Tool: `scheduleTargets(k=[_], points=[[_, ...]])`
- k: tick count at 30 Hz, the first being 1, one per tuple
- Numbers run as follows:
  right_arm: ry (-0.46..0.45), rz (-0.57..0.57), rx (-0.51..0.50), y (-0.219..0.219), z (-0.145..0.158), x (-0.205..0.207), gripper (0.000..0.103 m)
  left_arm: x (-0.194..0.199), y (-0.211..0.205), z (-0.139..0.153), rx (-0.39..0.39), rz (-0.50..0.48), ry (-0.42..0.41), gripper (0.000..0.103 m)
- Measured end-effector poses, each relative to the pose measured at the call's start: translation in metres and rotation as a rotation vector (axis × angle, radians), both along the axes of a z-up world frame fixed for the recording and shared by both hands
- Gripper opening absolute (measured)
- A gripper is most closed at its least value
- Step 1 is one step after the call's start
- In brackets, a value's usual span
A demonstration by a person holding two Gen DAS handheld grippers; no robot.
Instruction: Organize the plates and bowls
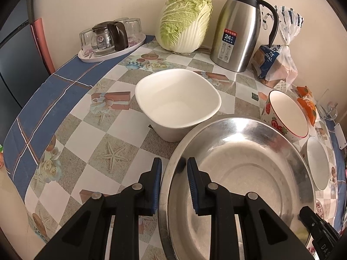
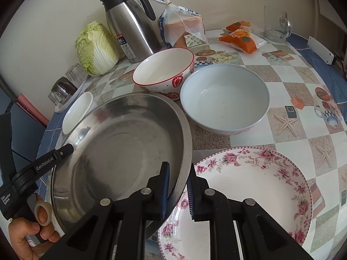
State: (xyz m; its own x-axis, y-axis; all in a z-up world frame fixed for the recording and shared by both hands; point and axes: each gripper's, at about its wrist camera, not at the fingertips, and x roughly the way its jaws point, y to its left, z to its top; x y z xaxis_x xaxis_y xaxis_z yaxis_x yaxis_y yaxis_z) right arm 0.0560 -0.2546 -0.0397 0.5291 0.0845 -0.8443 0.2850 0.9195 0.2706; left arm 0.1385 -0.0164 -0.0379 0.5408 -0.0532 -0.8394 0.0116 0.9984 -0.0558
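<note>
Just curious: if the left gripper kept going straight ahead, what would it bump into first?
Probably the white square bowl. The left gripper straddles the steel basin's rim, so that rim may slide deeper between its fingers first.

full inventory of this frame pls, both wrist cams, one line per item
steel basin: 1, silver, front centre, both grippers straddling its rim
floral plate: 1, white with pink flowers, right of basin
square bowl: 1, white, behind basin on the left
strawberry bowl: 1, white with red rim, behind basin
round bowl: 1, pale blue-white, right of strawberry bowl
napa cabbage: 1, green-white, by wall
thermal carafe: 1, steel and black, right of cabbage
bread bag: 1, clear and blue, right of carafe
snack packets: 2, orange, back right
glass mug: 1, clear, back right
tray: 1, white, back left, holds glass teapot and glasses
left gripper: black, blue pads
right gripper: black, blue pads
</note>
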Motion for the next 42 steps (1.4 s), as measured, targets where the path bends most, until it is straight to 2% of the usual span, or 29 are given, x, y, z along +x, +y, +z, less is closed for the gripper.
scheduleTargets(k=[16,29,36,38,40,41,42], points=[[0.017,0.011,-0.026,0.005,-0.008,0.006,0.019,0.002,-0.001,-0.004,0.024,0.003,0.005,0.025],[0.021,0.002,-0.037,0.004,-0.006,0.007,0.019,0.003,0.001,-0.006,0.009,0.014,0.029,0.028],[0.026,0.007,-0.047,0.004,-0.005,0.006,0.019,0.003,0.002,-0.006,0.015,0.024,0.056,0.038],[0.032,0.003,-0.054,0.003,-0.003,0.006,0.025,0.003,0.004,-0.004,0.013,0.028,0.072,0.043],[0.037,-0.004,-0.060,0.002,0.000,0.004,0.039,0.002,0.004,0.000,0.019,0.026,0.076,0.050],[0.036,-0.005,-0.066,0.002,0.002,0.004,0.041,0.001,0.003,0.002,0.027,0.025,0.075,0.053],[0.035,-0.005,-0.071,0.002,0.004,0.003,0.046,0.000,0.003,0.004,0.034,0.025,0.074,0.060]])
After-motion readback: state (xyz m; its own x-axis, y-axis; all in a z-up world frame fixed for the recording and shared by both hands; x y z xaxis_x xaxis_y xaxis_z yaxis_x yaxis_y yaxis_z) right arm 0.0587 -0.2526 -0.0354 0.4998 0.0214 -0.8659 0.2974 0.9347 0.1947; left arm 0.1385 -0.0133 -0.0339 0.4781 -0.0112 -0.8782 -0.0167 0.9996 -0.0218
